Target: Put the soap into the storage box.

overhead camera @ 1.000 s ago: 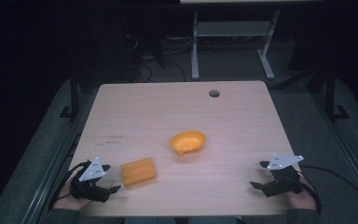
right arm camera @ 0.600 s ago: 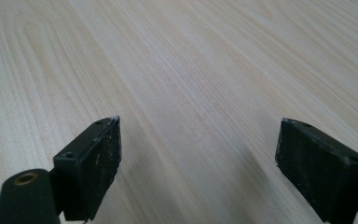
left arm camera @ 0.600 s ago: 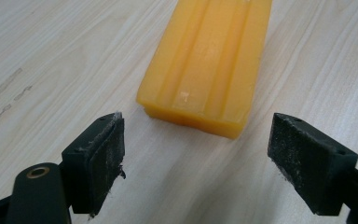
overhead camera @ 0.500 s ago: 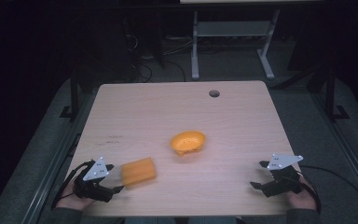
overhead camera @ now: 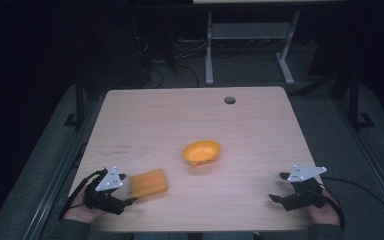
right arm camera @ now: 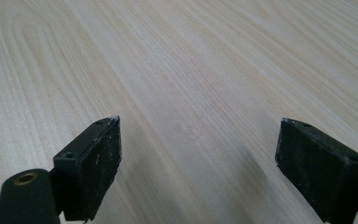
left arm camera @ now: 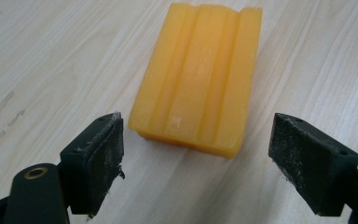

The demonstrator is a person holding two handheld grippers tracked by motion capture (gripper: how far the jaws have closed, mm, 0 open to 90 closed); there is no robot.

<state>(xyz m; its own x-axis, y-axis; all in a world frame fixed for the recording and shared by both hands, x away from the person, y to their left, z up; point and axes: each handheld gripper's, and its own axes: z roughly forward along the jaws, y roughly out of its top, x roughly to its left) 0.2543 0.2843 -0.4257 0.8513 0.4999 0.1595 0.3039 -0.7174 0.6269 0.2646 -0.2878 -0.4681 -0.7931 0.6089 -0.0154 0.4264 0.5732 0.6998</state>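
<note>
The block lies flat on the bench, just ahead of the left gripper, whose fingers are wide. Right gripper also wide, idle. Closing off-centre could pivot the block and push it away.

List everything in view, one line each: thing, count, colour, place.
block: 1, orange, ribbed top, near left part of the table, just ahead of the left tool
bowl: 1, orange, about mid-table
table: 1, light wood, round hole near its far edge
stand: 1, white, on the floor beyond the table
left tool: 1, black, near left edge, jaws open, apart from the block
right tool: 1, black, near right edge, jaws open over bare wood
</note>
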